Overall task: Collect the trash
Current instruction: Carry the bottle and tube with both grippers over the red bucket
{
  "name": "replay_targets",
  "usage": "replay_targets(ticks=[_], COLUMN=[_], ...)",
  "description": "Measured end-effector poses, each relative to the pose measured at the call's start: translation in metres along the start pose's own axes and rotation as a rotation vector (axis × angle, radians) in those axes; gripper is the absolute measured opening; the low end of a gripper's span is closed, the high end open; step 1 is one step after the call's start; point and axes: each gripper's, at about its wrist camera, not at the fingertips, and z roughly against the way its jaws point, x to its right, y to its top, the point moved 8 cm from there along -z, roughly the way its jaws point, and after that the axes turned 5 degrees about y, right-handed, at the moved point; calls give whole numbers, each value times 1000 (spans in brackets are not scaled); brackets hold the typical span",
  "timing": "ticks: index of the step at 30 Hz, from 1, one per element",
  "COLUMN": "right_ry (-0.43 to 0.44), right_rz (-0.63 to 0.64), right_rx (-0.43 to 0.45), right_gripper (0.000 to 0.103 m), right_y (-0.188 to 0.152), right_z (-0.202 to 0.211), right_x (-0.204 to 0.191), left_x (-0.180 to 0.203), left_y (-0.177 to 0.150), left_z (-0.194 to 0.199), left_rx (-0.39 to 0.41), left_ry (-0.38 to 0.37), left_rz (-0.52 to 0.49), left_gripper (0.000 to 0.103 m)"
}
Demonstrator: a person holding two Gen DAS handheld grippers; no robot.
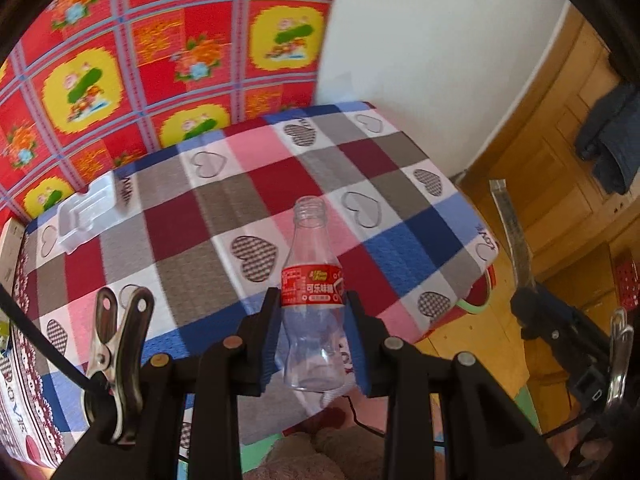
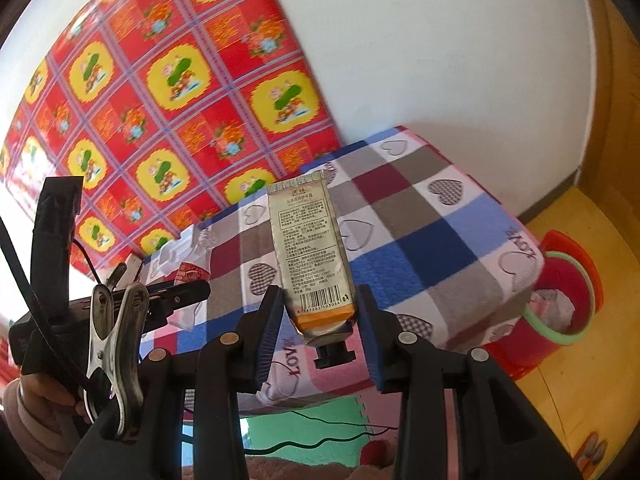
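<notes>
The left hand-held gripper [image 1: 312,336] is clenched on a clear, uncapped plastic bottle with a red label [image 1: 313,300], held upright over the near edge of the checked, heart-patterned desk [image 1: 240,184]. The right hand-held gripper [image 2: 320,320] grips a gold squeeze tube [image 2: 310,248], cap toward the camera. Ahead and to its right, below the desk edge, a red plastic bin with a green rim [image 2: 568,300] already holds crumpled waste. Both pieces likely still need dropping in; a white moulded tray [image 1: 86,214] waits far ahead-left of the left one.
</notes>
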Motion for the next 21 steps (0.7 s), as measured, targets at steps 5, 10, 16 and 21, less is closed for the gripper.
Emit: replay_targets(ticks=[5,10,16,21], right_ry=[-23,-43,-56,-60], right_rz=[-29,-55,-62,-57], right_rx=[27,44,42,35], right_gripper=[38,38,38,38], right_y=[1,1,2,2], right_z=[19,38,65,84], right_x=[20,47,87,121], left_x=[30,68,121,166], left_y=[2,1,-3,0], left_z=[0,1,3,0], left_rx=[-15,-14,-24,-15], left_ry=[-16,-28,-47,-56], left_rz=[-48,-76,-102,-107], left_gripper=[32,32,32,32])
